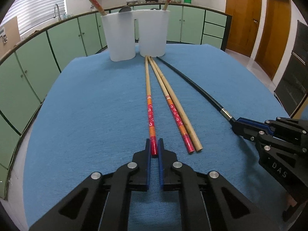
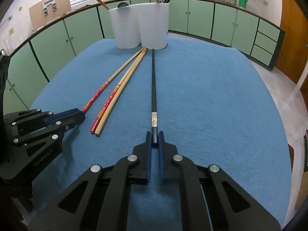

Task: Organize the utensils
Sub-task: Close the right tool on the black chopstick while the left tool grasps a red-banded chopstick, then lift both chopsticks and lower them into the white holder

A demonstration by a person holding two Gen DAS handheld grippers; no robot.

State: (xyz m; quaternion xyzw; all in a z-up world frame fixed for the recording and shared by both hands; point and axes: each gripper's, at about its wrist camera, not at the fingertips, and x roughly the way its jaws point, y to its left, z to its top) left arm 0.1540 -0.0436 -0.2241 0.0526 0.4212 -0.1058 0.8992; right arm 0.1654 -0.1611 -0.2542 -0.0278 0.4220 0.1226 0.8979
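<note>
A: Left gripper (image 1: 154,148) clamps the red-ended chopstick (image 1: 149,107); right gripper (image 2: 154,140) clamps the black chopstick (image 2: 153,80), both lying on the blue-clothed counter (image 1: 86,105).

B: Nearby: two loose chopsticks (image 1: 173,105) between them, white holder (image 1: 136,34) at the tips.

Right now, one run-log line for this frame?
left tongs: shut on red chopstick | right tongs: shut on black chopstick | two chopsticks loose on blue cloth | white holder: partly filled

Bright, even room light; window blinds (image 1: 38,5) glow far beyond the fingers; soft shadows underneath them, edges bending hard, corners black.
</note>
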